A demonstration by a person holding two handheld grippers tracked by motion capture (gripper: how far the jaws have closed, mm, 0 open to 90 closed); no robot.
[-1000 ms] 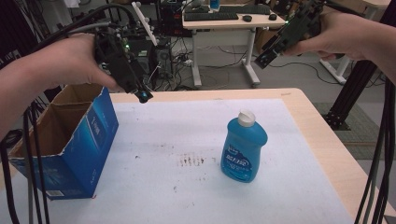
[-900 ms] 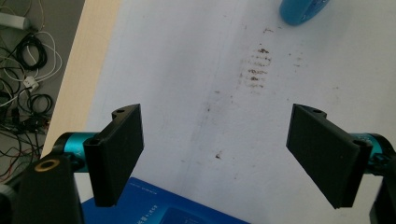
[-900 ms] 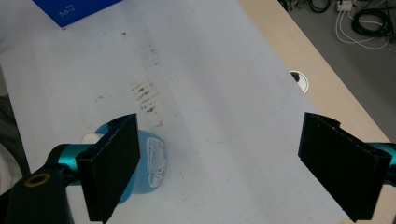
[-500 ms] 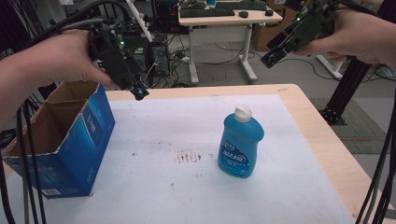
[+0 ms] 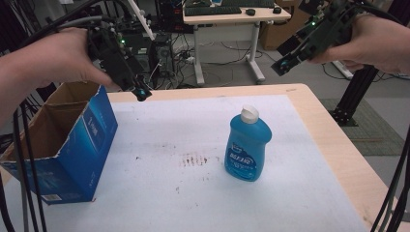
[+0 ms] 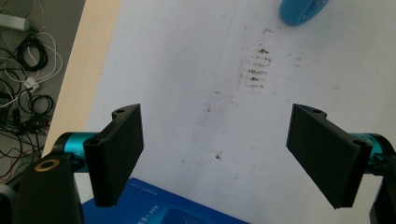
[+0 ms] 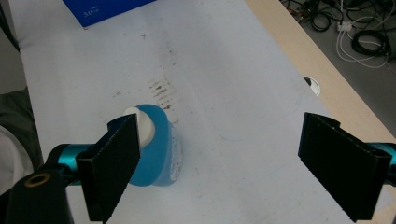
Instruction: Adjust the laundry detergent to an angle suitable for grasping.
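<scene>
In the high view, a blue bottle (image 5: 248, 147) with a white cap stood upright on the white sheet covering the table (image 5: 309, 104), right of a patch of brown stains (image 5: 194, 160). An open blue cardboard box (image 5: 67, 140) sat at the table's left edge. The left tongs (image 5: 140, 93) hung above the table's far left beside the box, and the right tongs (image 5: 283, 65) were raised beyond the far right corner. In the left gripper view, the left tongs (image 6: 215, 154) were spread wide and empty over the sheet, the box's blue edge (image 6: 173, 210) beneath them and the bottle (image 6: 299, 10) far ahead. In the right gripper view, the right tongs (image 7: 224, 168) gaped apart, holding nothing, high above the bottle (image 7: 156, 140).
</scene>
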